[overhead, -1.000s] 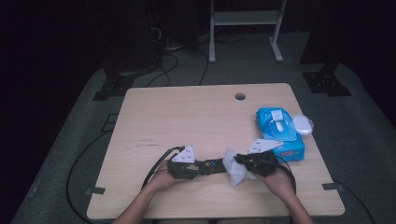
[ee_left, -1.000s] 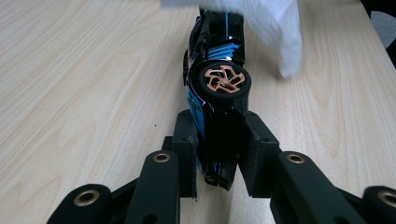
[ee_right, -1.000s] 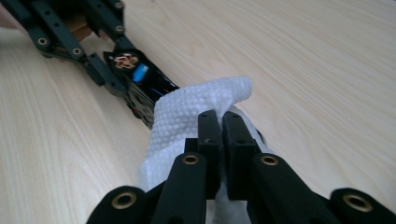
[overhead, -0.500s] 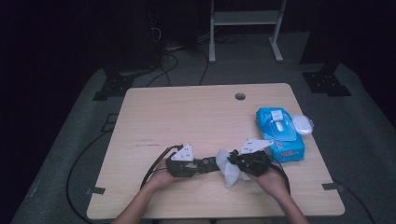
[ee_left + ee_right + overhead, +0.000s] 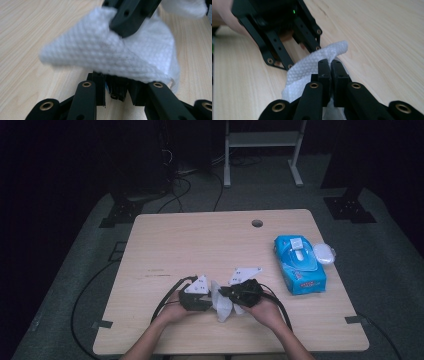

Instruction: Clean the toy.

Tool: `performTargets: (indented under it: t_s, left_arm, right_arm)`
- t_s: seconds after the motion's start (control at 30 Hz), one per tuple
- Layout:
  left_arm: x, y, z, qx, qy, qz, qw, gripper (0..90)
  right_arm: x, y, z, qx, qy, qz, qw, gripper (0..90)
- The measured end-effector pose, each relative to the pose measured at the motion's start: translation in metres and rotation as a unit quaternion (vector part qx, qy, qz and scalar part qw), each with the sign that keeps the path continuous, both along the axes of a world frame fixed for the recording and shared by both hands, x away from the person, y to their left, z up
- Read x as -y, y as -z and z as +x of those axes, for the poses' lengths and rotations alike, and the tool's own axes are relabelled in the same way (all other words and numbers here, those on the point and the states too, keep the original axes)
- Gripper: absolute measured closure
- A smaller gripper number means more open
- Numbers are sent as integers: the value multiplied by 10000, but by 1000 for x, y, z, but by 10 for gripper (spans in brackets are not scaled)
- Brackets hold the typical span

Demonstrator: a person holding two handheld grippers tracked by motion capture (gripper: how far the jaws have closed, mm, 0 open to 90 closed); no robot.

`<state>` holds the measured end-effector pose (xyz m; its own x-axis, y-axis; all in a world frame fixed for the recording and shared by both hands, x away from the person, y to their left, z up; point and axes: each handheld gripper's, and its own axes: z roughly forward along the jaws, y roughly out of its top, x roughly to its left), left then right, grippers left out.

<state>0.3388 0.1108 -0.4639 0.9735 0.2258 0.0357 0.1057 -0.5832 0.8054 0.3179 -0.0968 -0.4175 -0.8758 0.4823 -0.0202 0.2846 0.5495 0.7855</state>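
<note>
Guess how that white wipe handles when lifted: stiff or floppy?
Probably floppy: the wipe drapes and folds over the left claw instead of holding a flat shape. Likely light, since it hangs from the shut right claw by a pinched edge. Its dimpled texture suggests little slip.

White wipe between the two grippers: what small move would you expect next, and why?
Probably the right gripper draws a little away from the left gripper to spread the white wipe. Both sets of jaws are shut on it, it hangs bunched and creased between them near the front edge of the table, and the blue wipe pack lies off to the side.
</note>
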Motion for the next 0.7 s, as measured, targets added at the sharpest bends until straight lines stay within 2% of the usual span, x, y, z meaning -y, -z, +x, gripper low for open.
performTargets:
  t_s: [0.07, 0.2, 0.3, 0.4, 0.47, 0.57, 0.63, 0.7]
  left_arm:
    - [0, 0, 0, 1, -10, 1, 10000, 706]
    - [0, 0, 0, -13, -8, 2, 10000, 706]
    - [1, 0, 0, -13, -9, -2, 10000, 706]
    - [-1, 0, 0, -24, -33, -21, 10000, 706]
    - [-2, 0, -1, -13, -30, -12, 10000, 707]
    - [-1, 1, 0, -32, -33, -17, 10000, 708]
    - [-1, 1, 0, -9, -12, -8, 10000, 708]
    - [-1, 0, 0, -8, -8, -2, 10000, 708]
  right_arm:
    - [3, 1, 1, -11, 23, -45, 10000, 867]
    - [14, 0, 5, -30, 274, -70, 9996, 867]
    - [4, 1, 2, -25, 148, -2, 9999, 867]
    - [-8, 2, 0, 31, 49, -67, 10000, 867]
    - [-6, 2, 2, -3, 62, -63, 10000, 867]
    - [9, 1, 9, -35, 268, 17, 9996, 867]
    - [12, 0, 10, -5, 395, -56, 9992, 867]
    - [8, 1, 9, -67, 334, 57, 9994, 867]
